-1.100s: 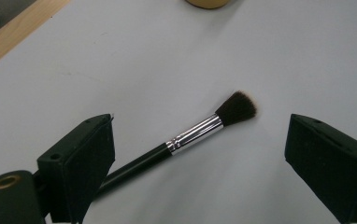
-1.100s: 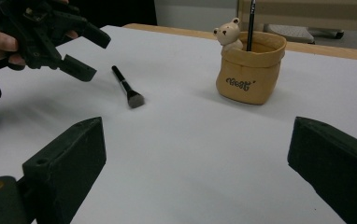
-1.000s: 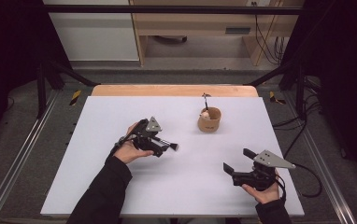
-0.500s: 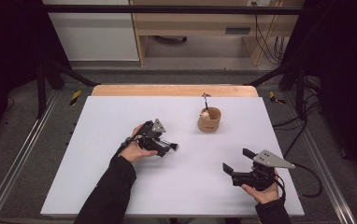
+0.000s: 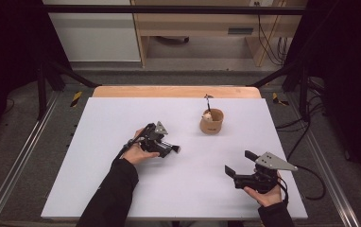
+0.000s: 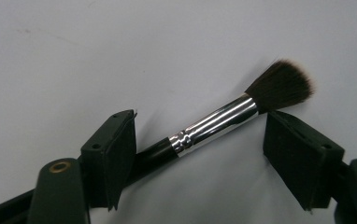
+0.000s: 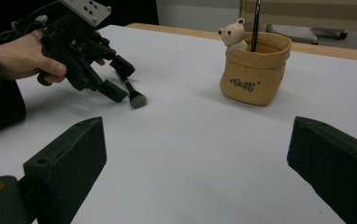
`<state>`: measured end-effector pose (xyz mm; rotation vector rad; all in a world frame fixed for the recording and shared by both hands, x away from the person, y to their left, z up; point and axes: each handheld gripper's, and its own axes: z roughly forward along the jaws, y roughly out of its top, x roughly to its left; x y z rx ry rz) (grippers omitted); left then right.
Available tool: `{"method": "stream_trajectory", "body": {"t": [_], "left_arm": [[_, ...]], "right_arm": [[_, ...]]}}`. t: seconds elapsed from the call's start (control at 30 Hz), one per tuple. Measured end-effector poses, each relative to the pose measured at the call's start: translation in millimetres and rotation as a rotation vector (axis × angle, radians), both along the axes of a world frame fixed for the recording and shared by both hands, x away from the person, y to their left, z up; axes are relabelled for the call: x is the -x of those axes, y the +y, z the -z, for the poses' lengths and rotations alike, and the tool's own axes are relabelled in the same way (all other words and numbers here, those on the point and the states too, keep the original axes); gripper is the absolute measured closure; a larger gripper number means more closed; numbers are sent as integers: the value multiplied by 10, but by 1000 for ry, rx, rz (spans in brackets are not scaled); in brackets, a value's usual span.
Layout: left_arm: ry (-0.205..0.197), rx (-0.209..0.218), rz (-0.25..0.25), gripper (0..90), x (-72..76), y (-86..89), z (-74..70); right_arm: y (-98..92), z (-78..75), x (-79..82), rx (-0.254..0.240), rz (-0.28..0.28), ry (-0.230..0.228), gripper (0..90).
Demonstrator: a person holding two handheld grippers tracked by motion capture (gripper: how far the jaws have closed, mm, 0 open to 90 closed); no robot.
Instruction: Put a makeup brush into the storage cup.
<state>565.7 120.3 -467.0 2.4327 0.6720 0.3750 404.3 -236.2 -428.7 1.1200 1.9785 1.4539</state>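
My right tool (image 5: pixel 237 171) sits nearest me, low over the white bench (image 5: pixel 98 189), its jaws spread wide with nothing between them; I keep it parked there, well short of the pot.

Farther out, my left tool (image 5: pixel 171 149) is down at the makeup brush (image 6: pixel 223 119), which lies flat on the bench well to the pot's left. The jaws stand open on either side of it. In the left gripper view the brush runs slantwise across the gap, its black handle passing just behind one pad (image 6: pixel 113 154) and its bristles just above the other, so nothing is gripped yet. To do this well, I judge I should turn my wrist until the pads face the silver ferrule squarely, then close there, clear of the soft bristles, which would slip.

Beyond stands the tan holder pot (image 5: pixel 211 121) with its bear figure (image 7: pixel 233 33) and a thin dark stick (image 7: pixel 256 23) upright inside, probably the brush's destination.
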Motion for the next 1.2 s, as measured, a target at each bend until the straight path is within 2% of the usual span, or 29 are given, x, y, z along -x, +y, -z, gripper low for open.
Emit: {"method": "stream_trajectory", "body": {"t": [0.43,0.7,0.93,1.2], "left_arm": [[40,-7,13,447,42,-29,-33],[77,-8,4,536,46,-21,-52],[105,-33,-6,631,64,-6,-85],[127,-44,-17,739,73,18,-103]], "right_arm": [[6,2,-2,2,1,-2,51],[4,0,-1,1,4,-2,52],[8,3,-2,2,1,-2,53],[9,5,-3,4,-1,0,53]]}}
